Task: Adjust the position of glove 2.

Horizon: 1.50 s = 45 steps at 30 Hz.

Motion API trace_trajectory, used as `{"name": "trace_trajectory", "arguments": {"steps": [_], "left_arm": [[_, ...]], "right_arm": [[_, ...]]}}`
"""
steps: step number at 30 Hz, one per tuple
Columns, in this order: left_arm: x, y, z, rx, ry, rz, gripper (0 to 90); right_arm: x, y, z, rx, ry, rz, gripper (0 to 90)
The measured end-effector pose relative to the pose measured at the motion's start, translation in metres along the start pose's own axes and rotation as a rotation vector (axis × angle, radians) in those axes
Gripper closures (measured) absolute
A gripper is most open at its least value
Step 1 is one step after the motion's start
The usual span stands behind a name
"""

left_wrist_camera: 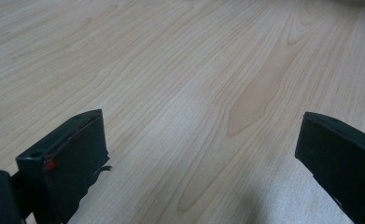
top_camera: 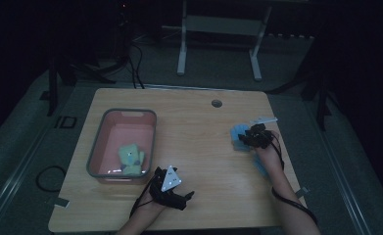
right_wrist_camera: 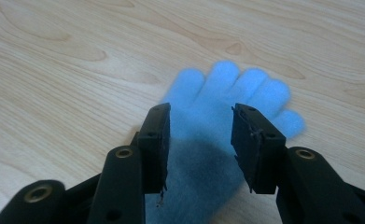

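Across the wooden surface (top_camera: pixel 199 147), a pink basket (top_camera: pixel 97 152) at nine o'clock holds a green glove (top_camera: pixel 131 155); the blue glove (right_wrist_camera: pixel 227 107) lies flat at three o'clock. Over it, the right hand-held gripper (right_wrist_camera: pixel 200 140) is half open, jaws straddling the palm, pads not pressing. Closing too high risks pinching only fuzz, so the glove slips. Near six o'clock, the left hand-held gripper (left_wrist_camera: pixel 199 154) rests low, wide open and empty.

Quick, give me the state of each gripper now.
Left gripper: open, nothing between its fingers, bare table below.
Right gripper: open, fingers either side of the blue glove, not pressing on it.
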<state>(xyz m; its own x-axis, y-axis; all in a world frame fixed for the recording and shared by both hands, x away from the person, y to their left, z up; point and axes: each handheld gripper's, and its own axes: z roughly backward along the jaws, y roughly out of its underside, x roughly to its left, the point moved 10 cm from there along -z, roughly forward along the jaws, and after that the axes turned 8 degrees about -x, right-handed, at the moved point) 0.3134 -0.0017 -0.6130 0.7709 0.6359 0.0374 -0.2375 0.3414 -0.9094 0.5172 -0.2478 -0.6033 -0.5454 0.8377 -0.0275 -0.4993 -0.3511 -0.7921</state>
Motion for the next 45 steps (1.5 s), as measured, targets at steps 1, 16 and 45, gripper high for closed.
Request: {"name": "trace_trajectory", "arguments": {"steps": [1,16,45], "left_arm": [[0.000,0.000,0.000,-0.002,0.000,0.001,2.4],[0.000,0.001,0.001,-0.005,0.009,-0.015,2.5],[-0.001,0.002,0.000,0.004,0.003,-0.027,2.4]], "right_arm": [[0.000,0.001,-0.002,0.006,0.003,-0.001,57.0],[0.003,0.011,-0.011,0.044,0.004,-0.040,82.8],[0.118,-0.041,0.096,-0.120,-0.171,0.032,87.7]]}}
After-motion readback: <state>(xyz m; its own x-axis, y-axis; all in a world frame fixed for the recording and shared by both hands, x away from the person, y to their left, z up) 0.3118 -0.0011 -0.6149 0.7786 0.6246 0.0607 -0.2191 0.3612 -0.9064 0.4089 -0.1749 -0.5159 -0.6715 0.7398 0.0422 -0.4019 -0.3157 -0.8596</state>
